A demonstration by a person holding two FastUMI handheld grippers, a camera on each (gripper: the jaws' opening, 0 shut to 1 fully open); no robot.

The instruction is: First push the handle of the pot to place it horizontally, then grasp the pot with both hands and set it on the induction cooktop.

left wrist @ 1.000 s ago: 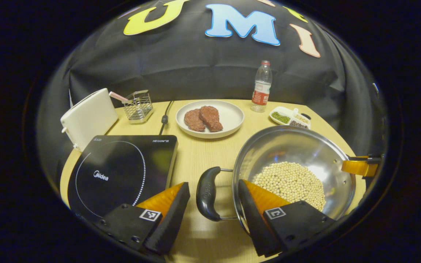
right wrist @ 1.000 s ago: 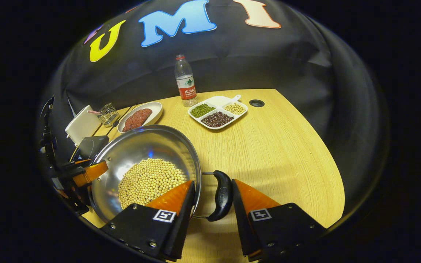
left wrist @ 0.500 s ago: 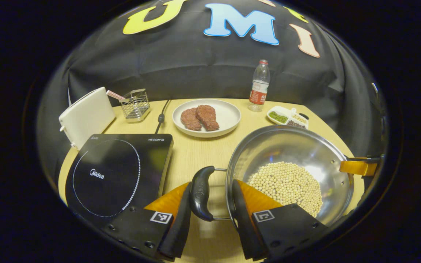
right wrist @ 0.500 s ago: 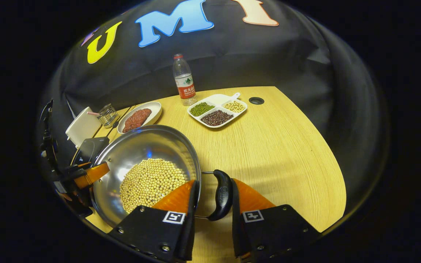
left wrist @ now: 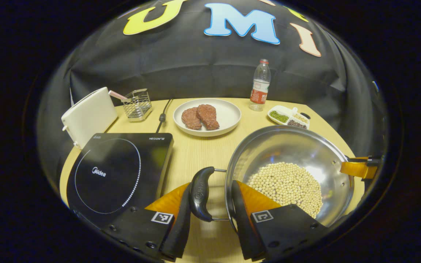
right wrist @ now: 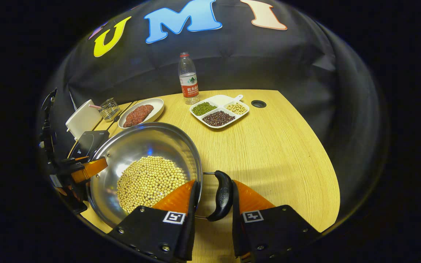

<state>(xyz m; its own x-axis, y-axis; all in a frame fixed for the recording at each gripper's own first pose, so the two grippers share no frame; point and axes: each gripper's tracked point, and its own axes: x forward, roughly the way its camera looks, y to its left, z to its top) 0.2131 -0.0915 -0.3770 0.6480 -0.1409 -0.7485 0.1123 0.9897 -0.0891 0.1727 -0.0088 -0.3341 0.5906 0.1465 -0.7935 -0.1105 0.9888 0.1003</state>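
Steel pot [left wrist: 291,160] of beans, likely heavy and slosh-prone, sits right of the induction cooktop [left wrist: 117,171]; left gripper [left wrist: 210,215] and right gripper [right wrist: 213,212] jaws each pinch a side handle.

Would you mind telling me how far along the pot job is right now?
Done: both handles lie level. In hand: the left gripper has its jaws around the pot's left handle, and the right gripper pinches the right handle. Left: lift the pot, which sits on the table, and set it on the cooktop, which is bare.
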